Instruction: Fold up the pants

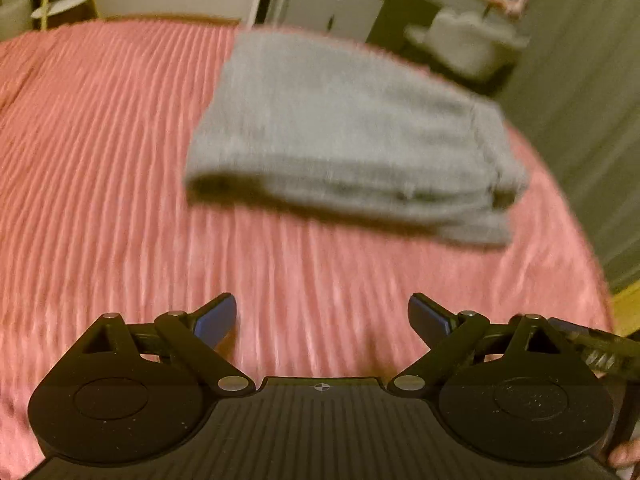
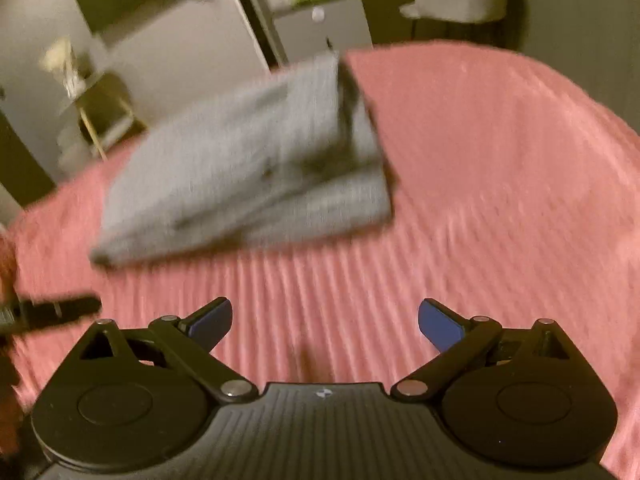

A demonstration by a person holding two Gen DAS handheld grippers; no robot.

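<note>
Grey pants (image 1: 344, 140) folded on pink bedspread (image 1: 100, 160); blurred, no legible writing.

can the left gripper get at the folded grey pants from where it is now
Probably yes. The left gripper is open and empty, and only bare pink bedspread lies between it and the folded grey pants.

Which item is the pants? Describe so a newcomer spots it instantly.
Start at the pink ribbed bedspread that fills both views. On it, beyond the open left gripper and right gripper, lies one folded stack, the pants. It is the only grey, layered thing on the pink.
</note>
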